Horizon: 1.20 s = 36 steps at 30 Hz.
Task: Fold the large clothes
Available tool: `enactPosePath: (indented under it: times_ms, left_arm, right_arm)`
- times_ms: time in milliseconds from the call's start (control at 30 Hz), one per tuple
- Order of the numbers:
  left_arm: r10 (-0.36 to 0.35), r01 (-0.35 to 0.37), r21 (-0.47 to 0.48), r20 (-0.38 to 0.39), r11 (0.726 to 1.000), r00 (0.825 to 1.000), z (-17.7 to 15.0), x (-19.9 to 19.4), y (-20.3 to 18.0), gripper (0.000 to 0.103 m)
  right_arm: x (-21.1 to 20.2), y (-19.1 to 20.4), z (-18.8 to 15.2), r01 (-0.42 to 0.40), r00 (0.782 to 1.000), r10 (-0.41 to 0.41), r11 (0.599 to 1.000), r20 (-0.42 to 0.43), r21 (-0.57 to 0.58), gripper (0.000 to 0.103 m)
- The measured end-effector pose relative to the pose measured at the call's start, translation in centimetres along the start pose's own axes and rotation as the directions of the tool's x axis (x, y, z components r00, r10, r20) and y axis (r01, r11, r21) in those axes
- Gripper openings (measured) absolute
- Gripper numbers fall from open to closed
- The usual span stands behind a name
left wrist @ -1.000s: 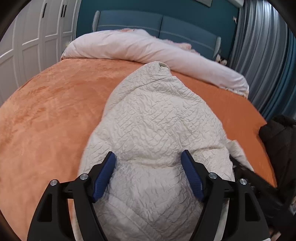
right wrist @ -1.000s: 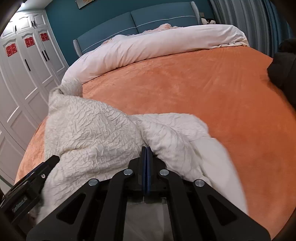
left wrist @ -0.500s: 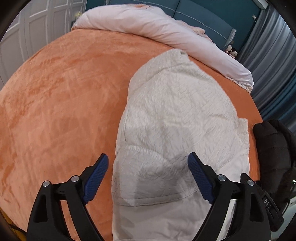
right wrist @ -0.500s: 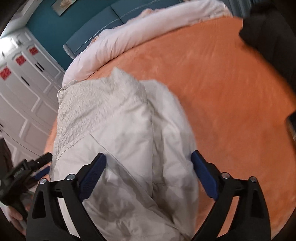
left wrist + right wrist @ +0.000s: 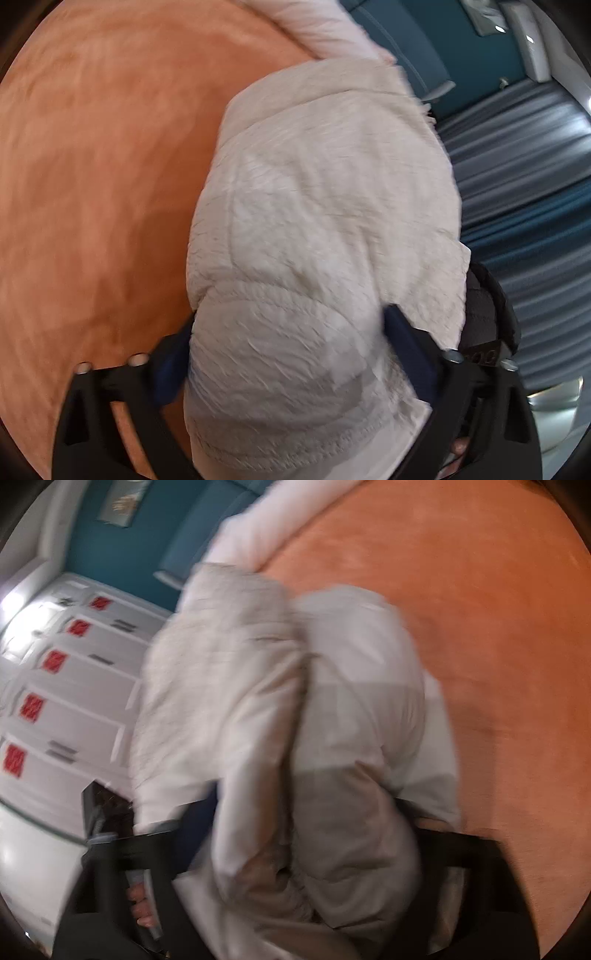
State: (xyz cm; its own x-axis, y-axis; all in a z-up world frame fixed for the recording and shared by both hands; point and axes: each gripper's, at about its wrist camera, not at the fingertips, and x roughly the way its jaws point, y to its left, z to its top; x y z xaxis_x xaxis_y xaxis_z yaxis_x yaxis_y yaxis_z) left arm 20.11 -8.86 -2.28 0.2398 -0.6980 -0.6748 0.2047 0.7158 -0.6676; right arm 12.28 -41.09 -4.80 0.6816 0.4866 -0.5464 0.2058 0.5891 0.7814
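Cream quilted garment (image 5: 325, 229) is bulging between both wide-spread grippers, left gripper (image 5: 291, 354) and right gripper (image 5: 310, 812), neither clamping; orange bedspread (image 5: 96, 192) is stretching bare toward nine o'clock.

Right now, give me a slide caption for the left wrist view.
Left gripper, jaws spread wide, straddles a bunched cream quilted garment over the orange bedspread.

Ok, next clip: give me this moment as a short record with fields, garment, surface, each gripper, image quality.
garment: cream quilted jacket, bunched in a thick bundle
surface: orange bedspread
left gripper: open, fingers either side of the bundle
right gripper: open, fabric fills the gap
bedding: pale duvet at the far end of the bed
background: white wardrobe with red labels, grey-blue curtains
image quality: both views motion-blurred, right more so
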Motion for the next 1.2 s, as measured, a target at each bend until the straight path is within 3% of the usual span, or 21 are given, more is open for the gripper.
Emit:
enactPosePath:
  times_ms: [33, 133, 267, 400, 467, 500, 567, 600, 667, 733, 767, 800, 867, 933, 1067, 1133, 1200]
  left_arm:
    - [0.005, -0.005, 0.036, 0.010, 0.999, 1.000, 0.1, -0.4, -0.6, 0.078]
    - [-0.011, 0.006, 0.106, 0.049, 0.994, 0.999, 1.1, -2.2, -1.7, 0.066]
    - [-0.033, 0.003, 0.208, 0.141, 0.978, 0.989, 4.0, -6.6, -2.2, 0.061]
    - [-0.021, -0.040, 0.250, 0.240, 0.967, 0.971, 7.9, -10.1, -0.6, 0.061]
    - [0.046, -0.118, 0.250, 0.278, 0.961, 0.959, 9.6, -10.2, 1.7, 0.063]
    - [0.098, -0.169, 0.234, 0.286, 0.957, 0.953, 10.3, -9.7, 3.0, 0.065]
    - [0.252, -0.297, 0.172, 0.244, 0.939, 0.936, 11.1, -7.5, 7.1, 0.069]
    - [0.305, -0.340, 0.143, 0.222, 0.929, 0.926, 11.0, -6.9, 8.4, 0.069]
    - [0.298, -0.343, 0.144, 0.264, 0.928, 0.917, 10.2, -8.7, 9.3, 0.070]
    - [0.331, -0.400, 0.182, 0.319, 0.898, 0.888, 9.3, -10.8, 8.1, 0.068]
    - [0.362, -0.457, 0.218, 0.363, 0.862, 0.858, 8.5, -12.0, 6.9, 0.069]
    - [0.374, -0.488, 0.249, 0.393, 0.836, 0.840, 7.8, -12.9, 5.9, 0.069]
    - [0.387, -0.529, 0.288, 0.427, 0.798, 0.817, 6.9, -14.0, 4.4, 0.074]
    - [0.366, -0.520, 0.316, 0.436, 0.793, 0.822, 6.1, -14.2, 2.6, 0.074]
    - [0.349, -0.475, 0.270, 0.405, 0.837, 0.845, 5.8, -12.8, 1.4, 0.076]
    - [0.358, -0.467, 0.230, 0.392, 0.854, 0.848, 6.2, -11.9, 1.7, 0.076]
    - [0.388, -0.490, 0.212, 0.388, 0.845, 0.836, 6.7, -11.0, 2.5, 0.076]
  right_arm:
    - [-0.1, 0.7, -0.2, -0.029, 1.000, 0.029, 1.000, -0.005, -0.001, 0.033]
    - [0.3, 5.4, -0.9, -0.024, 0.999, 0.026, 0.994, 0.020, -0.104, 0.027]
    - [0.9, 11.9, -0.7, -0.023, 0.993, 0.050, 0.973, 0.111, -0.232, 0.026]
    - [4.7, 16.2, 1.1, -0.053, 0.987, 0.094, 0.956, 0.131, -0.289, 0.027]
    - [7.8, 16.5, 1.6, -0.026, 0.991, 0.060, 0.961, 0.118, -0.274, 0.037]
    - [9.8, 16.1, 2.1, 0.029, 0.994, 0.000, 0.964, 0.108, -0.265, 0.040]
    - [14.5, 13.6, 1.8, 0.215, 0.977, -0.207, 0.951, 0.056, -0.223, 0.056]
    - [15.2, 12.9, 1.5, 0.210, 0.978, -0.207, 0.955, 0.034, -0.212, 0.061]
    - [14.3, 12.5, 0.2, 0.162, 0.987, -0.157, 0.971, 0.042, -0.178, 0.062]
    - [12.4, 13.6, -0.6, 0.228, 0.973, -0.215, 0.951, 0.081, -0.209, 0.061]
    - [11.3, 14.1, -0.7, 0.263, 0.963, -0.242, 0.938, 0.117, -0.227, 0.058]
    - [10.1, 14.9, -0.9, 0.300, 0.951, -0.268, 0.921, 0.157, -0.248, 0.056]
    - [8.0, 17.6, -1.0, 0.346, 0.928, -0.275, 0.885, 0.252, -0.310, 0.044]
    - [7.8, 21.4, -0.4, 0.362, 0.922, -0.259, 0.841, 0.289, -0.401, 0.025]
    - [11.9, 26.4, 2.7, 0.418, 0.903, -0.263, 0.728, 0.341, -0.543, 0.013]
    - [14.9, 26.8, 4.8, 0.451, 0.889, -0.306, 0.708, 0.339, -0.544, 0.012]
    - [17.2, 25.2, 6.3, 0.500, 0.864, -0.373, 0.709, 0.338, -0.497, 0.012]
